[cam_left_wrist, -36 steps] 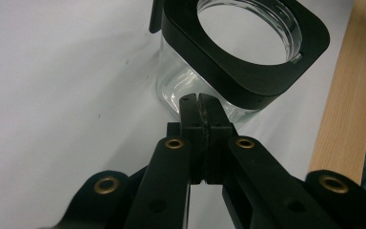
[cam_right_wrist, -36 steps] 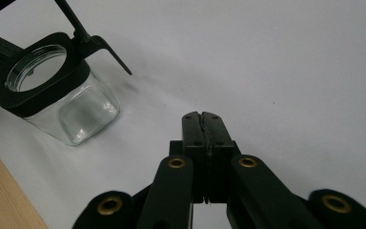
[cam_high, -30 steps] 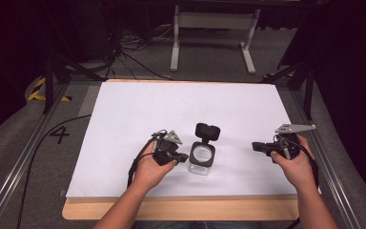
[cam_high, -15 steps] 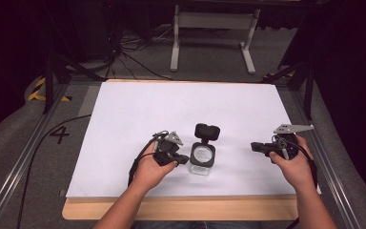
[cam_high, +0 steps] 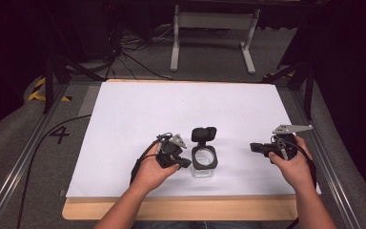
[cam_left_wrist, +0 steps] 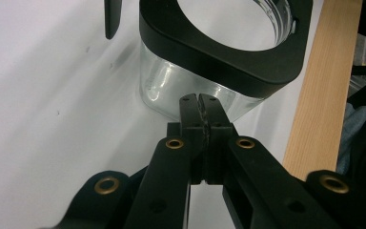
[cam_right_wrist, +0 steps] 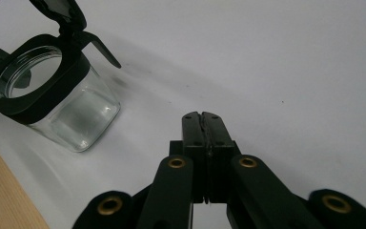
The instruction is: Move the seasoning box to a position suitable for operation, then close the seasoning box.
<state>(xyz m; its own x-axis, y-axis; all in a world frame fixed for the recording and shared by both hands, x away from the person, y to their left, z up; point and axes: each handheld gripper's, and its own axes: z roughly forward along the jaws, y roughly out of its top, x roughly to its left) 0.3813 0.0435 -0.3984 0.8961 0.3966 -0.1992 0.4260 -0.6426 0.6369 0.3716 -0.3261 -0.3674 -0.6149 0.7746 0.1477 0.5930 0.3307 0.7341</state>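
The glass jar (cam_high: 204,161), hinged lid flipped open, stands near the desk's (cam_high: 124,109) front edge. The left claw (cam_high: 185,162), pinched shut and empty, sits just at its nine o'clock; the right claw (cam_high: 254,147), likewise shut, waits farther off at three o'clock.

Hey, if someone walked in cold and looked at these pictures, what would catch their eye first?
Probably the clear glass jar with its black collar and flipped-open lid, alone near the front middle of the white table sheet. Next, the two hand-held tools flanking it: the left gripper sits right beside the jar with jaws shut, while the right gripper rests farther off to the jar's right, also shut and holding nothing.
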